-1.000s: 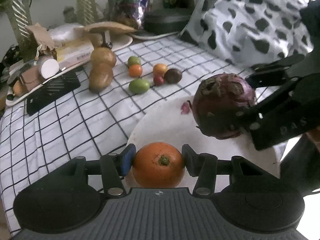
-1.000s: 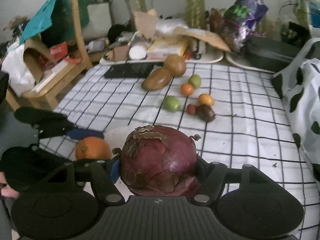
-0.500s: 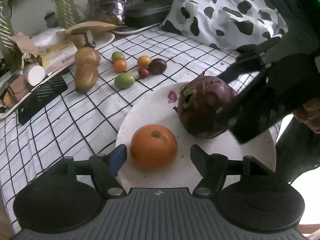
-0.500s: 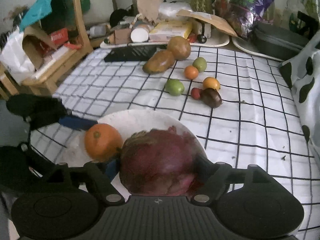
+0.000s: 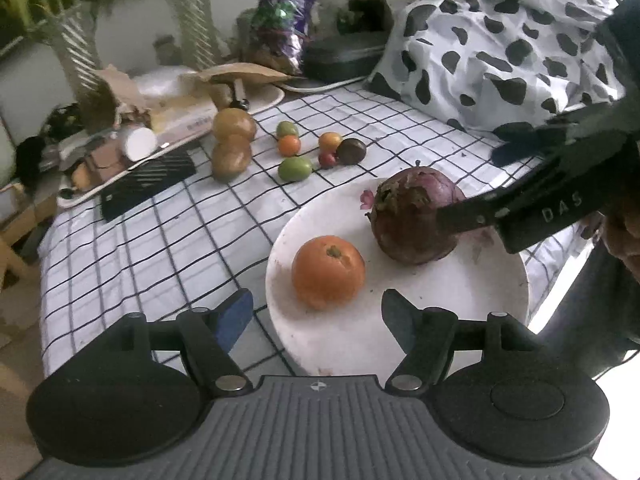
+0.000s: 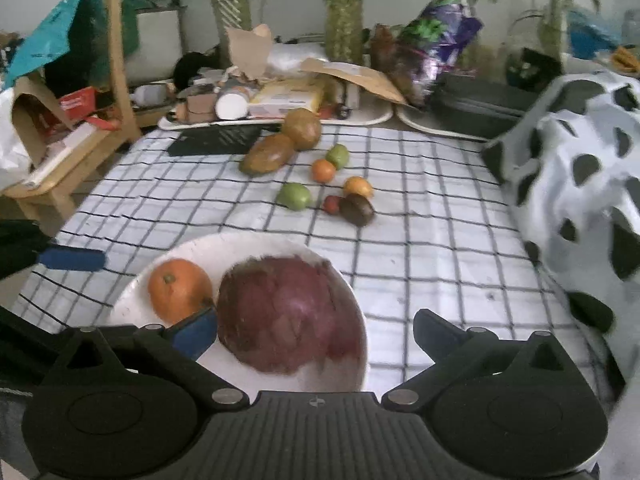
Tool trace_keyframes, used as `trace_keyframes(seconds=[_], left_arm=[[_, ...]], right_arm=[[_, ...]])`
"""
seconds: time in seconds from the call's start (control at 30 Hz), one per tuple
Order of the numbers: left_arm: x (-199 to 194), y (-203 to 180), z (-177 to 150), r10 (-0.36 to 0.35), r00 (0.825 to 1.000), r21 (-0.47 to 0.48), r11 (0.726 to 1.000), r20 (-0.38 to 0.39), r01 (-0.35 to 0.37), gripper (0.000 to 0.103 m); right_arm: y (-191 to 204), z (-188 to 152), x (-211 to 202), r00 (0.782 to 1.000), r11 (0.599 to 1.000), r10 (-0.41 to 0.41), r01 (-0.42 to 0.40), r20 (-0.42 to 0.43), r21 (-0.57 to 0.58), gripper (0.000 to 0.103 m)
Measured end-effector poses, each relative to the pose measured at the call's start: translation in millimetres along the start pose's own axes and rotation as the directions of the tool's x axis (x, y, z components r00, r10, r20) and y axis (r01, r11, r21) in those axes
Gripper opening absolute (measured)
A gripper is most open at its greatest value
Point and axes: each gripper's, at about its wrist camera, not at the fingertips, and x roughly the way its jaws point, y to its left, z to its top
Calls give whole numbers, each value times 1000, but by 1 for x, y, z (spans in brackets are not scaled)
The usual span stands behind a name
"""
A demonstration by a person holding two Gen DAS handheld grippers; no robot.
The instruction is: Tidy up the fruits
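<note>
A white plate (image 5: pixel 472 300) sits at the near edge of the checked cloth and holds an orange (image 5: pixel 328 272) and a big purple fruit (image 5: pixel 412 216). My left gripper (image 5: pixel 316 318) is open and empty, just short of the orange. My right gripper (image 6: pixel 314 330) is open, its jaws apart around the purple fruit (image 6: pixel 288 316), which rests on the plate (image 6: pixel 224 248). The orange (image 6: pixel 180 290) lies left of it. Several small fruits lie further back: a green one (image 5: pixel 295 168), a dark one (image 5: pixel 351 151), two brown ones (image 5: pixel 232 142).
A cluttered tray (image 5: pixel 120 152) and a black flat box (image 5: pixel 148 184) stand at the back left. A cow-print cushion (image 5: pixel 500 48) is at the right, a wooden chair (image 6: pixel 68 136) at the left. Plants and a black case (image 6: pixel 476 100) line the back.
My left gripper let go of the orange onto the plate and drew back. My right gripper lowered the purple fruit onto the plate and opened.
</note>
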Motion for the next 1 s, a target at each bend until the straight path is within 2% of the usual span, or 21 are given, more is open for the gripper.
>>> trace_keyframes(seconds=[0.2,0.4,1.0], left_arm=[[-14,-5,-8,65,998,-52,997,0,-65,70],[-21,-2,-14,92,996,-133,987,-4,-91,70],[-18,-1,-15,71,997,-153,986,-7,-71,70]], right_arm=[[5,-22,-15,993,993,-112,113,-21,31,103],[8,-35,-25,984,982,-175,176,-28,63,103],[13,-38,-17,975,976,-215,217,-54,28,103]])
